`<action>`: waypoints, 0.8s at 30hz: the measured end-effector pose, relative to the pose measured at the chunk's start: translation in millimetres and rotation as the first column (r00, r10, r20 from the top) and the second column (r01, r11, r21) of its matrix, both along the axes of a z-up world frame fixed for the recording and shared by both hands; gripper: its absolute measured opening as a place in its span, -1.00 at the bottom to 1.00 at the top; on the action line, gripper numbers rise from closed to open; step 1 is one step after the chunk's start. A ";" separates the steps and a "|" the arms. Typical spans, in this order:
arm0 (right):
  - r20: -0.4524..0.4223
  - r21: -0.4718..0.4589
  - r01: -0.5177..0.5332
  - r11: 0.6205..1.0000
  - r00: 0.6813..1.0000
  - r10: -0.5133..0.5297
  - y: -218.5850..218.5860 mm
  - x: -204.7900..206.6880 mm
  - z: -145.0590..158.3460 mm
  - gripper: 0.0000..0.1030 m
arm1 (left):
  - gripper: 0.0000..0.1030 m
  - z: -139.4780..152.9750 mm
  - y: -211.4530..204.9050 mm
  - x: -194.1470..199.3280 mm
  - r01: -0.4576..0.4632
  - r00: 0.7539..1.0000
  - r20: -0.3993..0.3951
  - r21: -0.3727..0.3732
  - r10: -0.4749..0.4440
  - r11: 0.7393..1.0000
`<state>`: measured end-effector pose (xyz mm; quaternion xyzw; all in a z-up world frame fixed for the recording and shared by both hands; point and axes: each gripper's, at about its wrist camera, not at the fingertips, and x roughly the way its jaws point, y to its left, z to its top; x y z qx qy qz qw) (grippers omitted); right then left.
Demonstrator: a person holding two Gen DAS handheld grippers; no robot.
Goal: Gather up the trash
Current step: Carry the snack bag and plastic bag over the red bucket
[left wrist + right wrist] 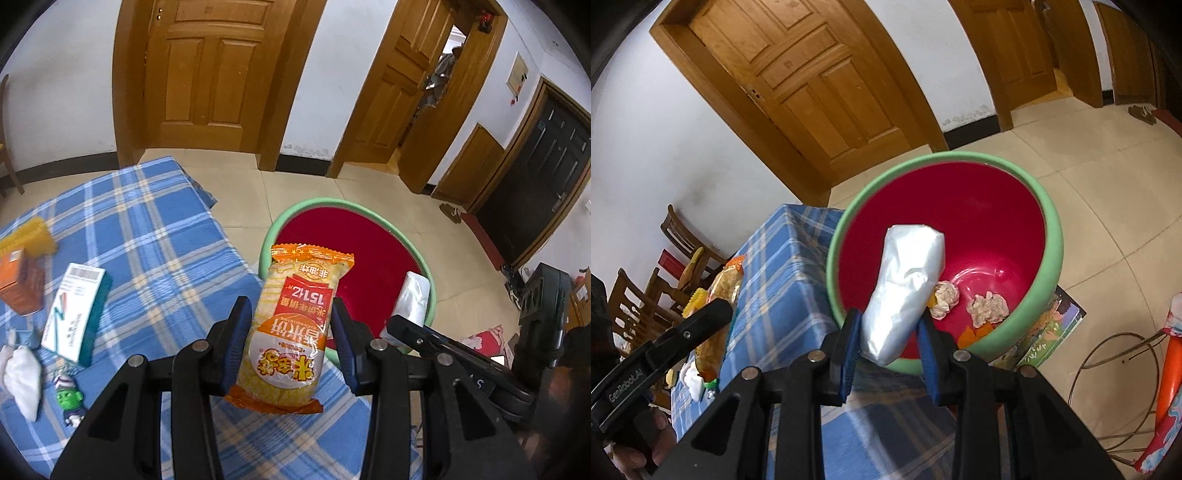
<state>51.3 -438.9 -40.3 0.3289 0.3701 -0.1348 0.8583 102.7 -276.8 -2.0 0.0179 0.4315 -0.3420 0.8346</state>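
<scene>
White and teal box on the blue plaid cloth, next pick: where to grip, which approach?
Grip the white and teal box across its narrow width, at mid-length, coming down from above. It lies flat on the blue plaid cloth, long and slim, so its two long edges give parallel faces. The teal side looks clear; the orange box and white wad sit near its ends, so avoid those.

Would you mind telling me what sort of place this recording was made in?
Most likely a room in a home: panelled wooden doors open off a tiled floor, wooden chairs stand by the wall, and a table has a blue checked cloth.
</scene>
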 end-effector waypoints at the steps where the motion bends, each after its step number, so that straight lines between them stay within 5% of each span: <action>1: -0.004 0.006 0.005 1.000 1.000 -0.005 -2.5 0.3 -2.5 -0.30 | -0.15 -1.9 -3.1 1.0 0.002 1.000 -0.003 0.004 -0.002 1.000; 4: -0.009 0.020 0.018 1.000 1.000 -0.018 -7.8 -0.3 -7.1 -0.29 | -0.15 -6.5 -11.4 3.3 0.008 1.000 -0.011 0.013 -0.007 1.000; 8: 0.001 0.024 0.033 0.999 0.999 -0.033 -12.8 -3.6 -7.1 0.01 | -0.15 -11.7 -20.8 6.5 0.017 1.000 -0.013 0.024 -0.016 1.000; 24: 0.040 0.029 0.111 0.993 0.993 -0.112 -30.1 -25.8 0.5 0.09 | -0.15 -42.9 -75.5 18.1 0.088 0.996 -0.019 0.113 -0.087 0.990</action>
